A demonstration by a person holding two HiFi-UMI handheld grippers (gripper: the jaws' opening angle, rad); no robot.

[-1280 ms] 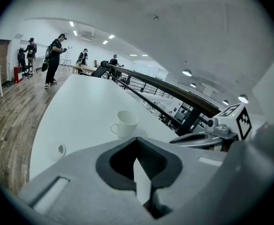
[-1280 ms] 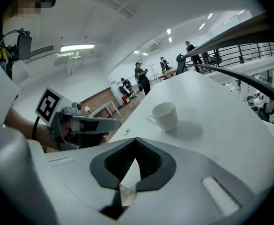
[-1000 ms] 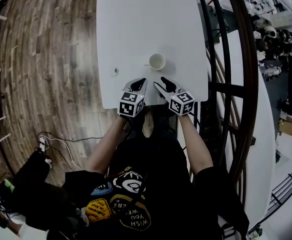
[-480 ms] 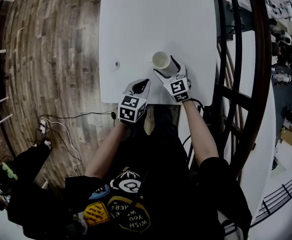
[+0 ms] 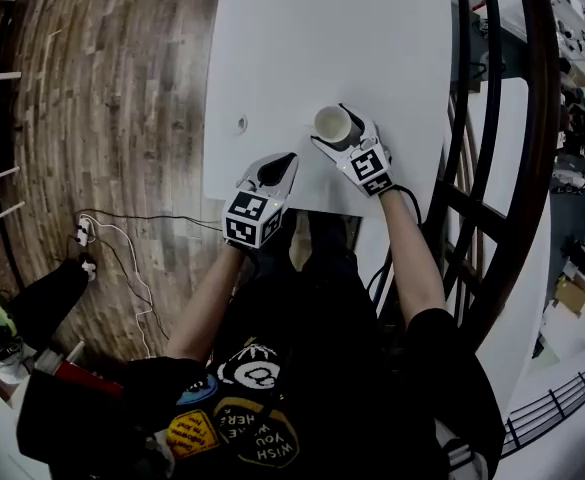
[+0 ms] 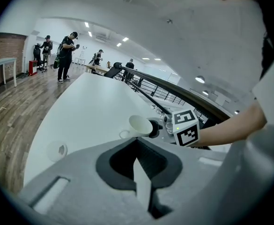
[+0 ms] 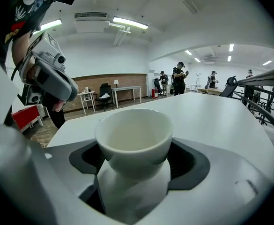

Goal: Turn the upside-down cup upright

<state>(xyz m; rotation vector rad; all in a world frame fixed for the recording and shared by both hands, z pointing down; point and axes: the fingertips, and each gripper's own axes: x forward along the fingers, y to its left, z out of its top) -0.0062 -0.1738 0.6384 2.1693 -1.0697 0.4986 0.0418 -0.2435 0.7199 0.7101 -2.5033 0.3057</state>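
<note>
A smooth white tabletop (image 5: 312, 28) stretches out above a wood-plank floor (image 5: 102, 88). Over its near edge, the person's left claw (image 5: 282, 161) has its jaws pressed together on nothing. The right claw (image 5: 342, 134) has just been opening its jaws, and they now stand spread on either side of the cup (image 5: 330, 122). The grey pads lie close by the cup's wall, with no squeeze showing. The cup is small, glazed and white, round and tapering to a narrow foot. It stands mouth up near the tabletop's front edge, so the turning looks done. It reads as light, rigid, slick and easily chipped. It is best pinched moderately across the body below the rim, not by its small loop handle (image 6: 124, 134).
</note>
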